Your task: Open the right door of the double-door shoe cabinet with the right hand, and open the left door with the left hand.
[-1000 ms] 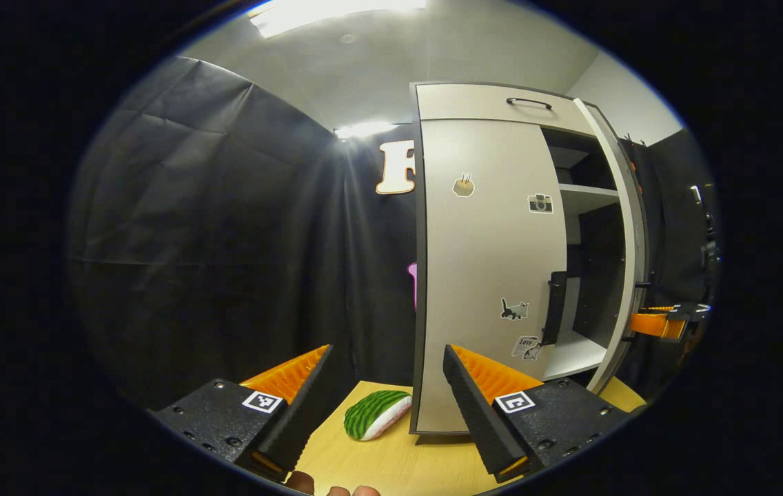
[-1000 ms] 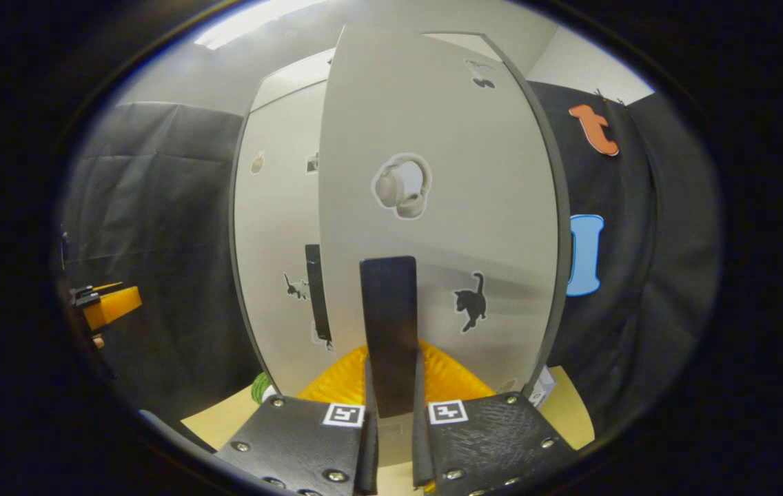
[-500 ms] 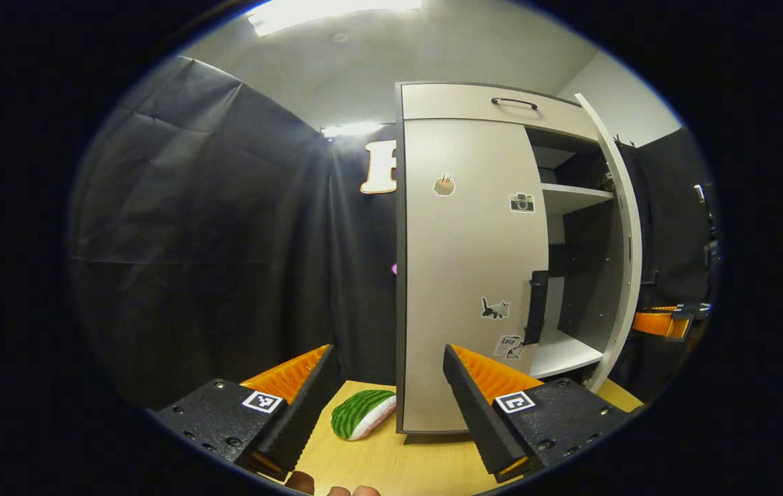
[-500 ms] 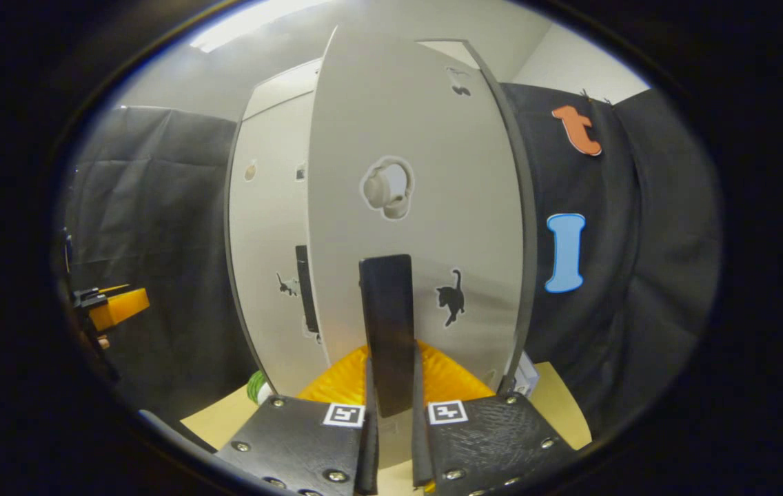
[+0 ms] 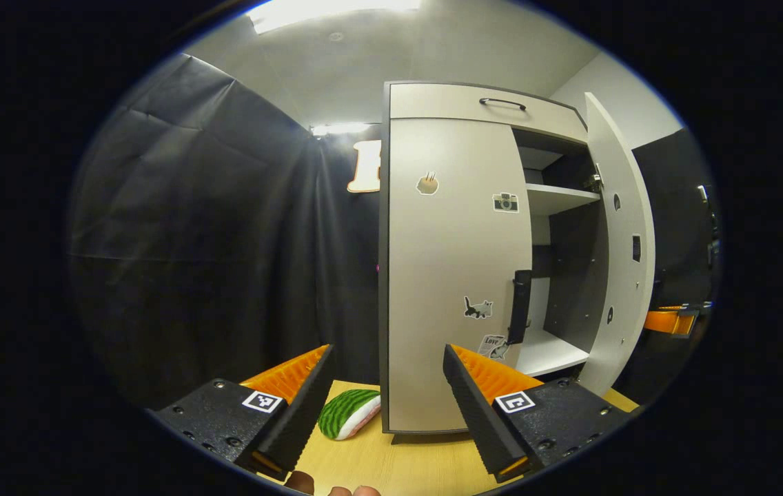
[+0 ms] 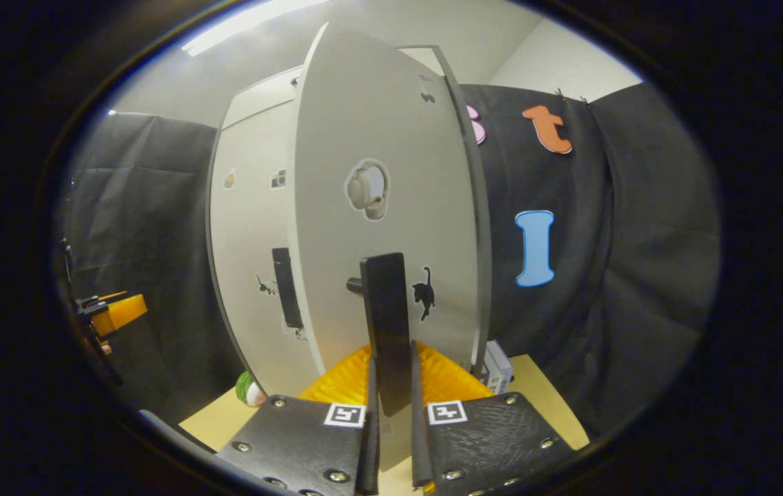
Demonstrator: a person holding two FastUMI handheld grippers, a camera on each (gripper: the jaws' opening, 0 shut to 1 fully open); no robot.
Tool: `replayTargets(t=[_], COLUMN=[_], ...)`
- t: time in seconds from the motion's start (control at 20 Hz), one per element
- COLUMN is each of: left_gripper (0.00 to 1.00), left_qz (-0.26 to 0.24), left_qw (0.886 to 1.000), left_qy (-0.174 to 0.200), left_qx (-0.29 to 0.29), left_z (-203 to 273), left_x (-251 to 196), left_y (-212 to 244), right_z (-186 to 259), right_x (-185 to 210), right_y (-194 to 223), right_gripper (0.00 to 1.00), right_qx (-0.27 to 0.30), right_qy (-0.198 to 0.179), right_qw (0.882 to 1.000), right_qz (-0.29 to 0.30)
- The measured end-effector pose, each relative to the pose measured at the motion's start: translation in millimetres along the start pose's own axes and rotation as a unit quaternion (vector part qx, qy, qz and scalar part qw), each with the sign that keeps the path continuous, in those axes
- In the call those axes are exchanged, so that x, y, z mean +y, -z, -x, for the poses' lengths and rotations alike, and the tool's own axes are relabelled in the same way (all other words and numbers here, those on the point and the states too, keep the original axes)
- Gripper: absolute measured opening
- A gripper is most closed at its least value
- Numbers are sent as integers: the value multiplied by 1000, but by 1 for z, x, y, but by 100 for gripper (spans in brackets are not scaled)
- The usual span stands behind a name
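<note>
The pale grey shoe cabinet (image 5: pixel 433 103) stands on a wooden table. Its right door (image 5: pixel 615 248) is swung well out, baring white shelves (image 5: pixel 557 196). In the right gripper view that door (image 6: pixel 384 138) fills the middle, and my right gripper (image 6: pixel 389 386) is shut on its black upright handle (image 6: pixel 386 310). The left door (image 5: pixel 450 269) is closed, with its black handle (image 5: pixel 521 306) at its right edge. My left gripper (image 5: pixel 388 382) is open, a short way in front of the left door and apart from it. The right gripper's tips (image 5: pixel 667 320) peek from behind the right door.
A watermelon-patterned soft toy (image 5: pixel 347 413) lies on the table (image 5: pixel 391 468) left of the cabinet base. A small white box (image 6: pixel 498 362) sits behind the right door. A drawer with a black handle (image 5: pixel 502 103) tops the cabinet. Black cloth surrounds the booth.
The right door has swung further open, pulled by my right gripper, showing more shelves. In the left gripper view the cabinet has shifted left; the left gripper stays open.
</note>
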State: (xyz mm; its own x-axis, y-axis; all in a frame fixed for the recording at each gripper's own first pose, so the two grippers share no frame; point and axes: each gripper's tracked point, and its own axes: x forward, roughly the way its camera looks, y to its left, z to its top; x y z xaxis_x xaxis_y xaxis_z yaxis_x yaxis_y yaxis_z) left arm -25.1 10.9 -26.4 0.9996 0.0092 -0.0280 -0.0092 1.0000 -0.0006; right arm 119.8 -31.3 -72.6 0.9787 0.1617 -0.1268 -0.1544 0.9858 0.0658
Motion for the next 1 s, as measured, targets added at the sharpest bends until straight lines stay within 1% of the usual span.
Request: replayTargets(t=[0.05, 0.1, 0.3, 0.45, 0.55, 0.75, 0.8, 0.85, 1.0], left_gripper=[96, 96, 96, 96, 96, 96, 96, 96, 96], left_qz=[1, 3, 5, 4, 6, 7, 6, 6, 9], left_qw=[1000, 1000, 1000, 999, 999, 999, 999, 999, 998], left_qy=[4, 8, 23, 36, 45, 53, 53, 52, 54], left_qx=[0, 1, 4, 3, 3, 4, 4, 3, 7], left_z=[0, 0, 0, -2, -3, -4, -5, -7, -12], left_x=[-3, -7, -21, -34, -43, -55, -56, -56, -62], left_y=[0, 1, 2, 1, 1, 3, 3, 3, 5], right_z=[1, 2, 7, 10, 9, 12, 13, 15, 13], right_x=[-3, -6, -15, -26, -27, -46, -51, -51, -47], right_y=[0, 0, 0, 1, -1, -2, -3, -4, -4], right_gripper=[19, 18, 18, 18, 18, 17, 13, 12, 12], right_qx=[-1, 0, -2, -2, -3, -6, -10, -11, -13], right_qy=[6, 11, 37, 58, 61, 93, 96, 93, 81], right_qw=[1000, 1000, 999, 998, 997, 996, 995, 996, 996], right_qz=[0, -5, -33, -36, -39, -8, -8, -11, -27])
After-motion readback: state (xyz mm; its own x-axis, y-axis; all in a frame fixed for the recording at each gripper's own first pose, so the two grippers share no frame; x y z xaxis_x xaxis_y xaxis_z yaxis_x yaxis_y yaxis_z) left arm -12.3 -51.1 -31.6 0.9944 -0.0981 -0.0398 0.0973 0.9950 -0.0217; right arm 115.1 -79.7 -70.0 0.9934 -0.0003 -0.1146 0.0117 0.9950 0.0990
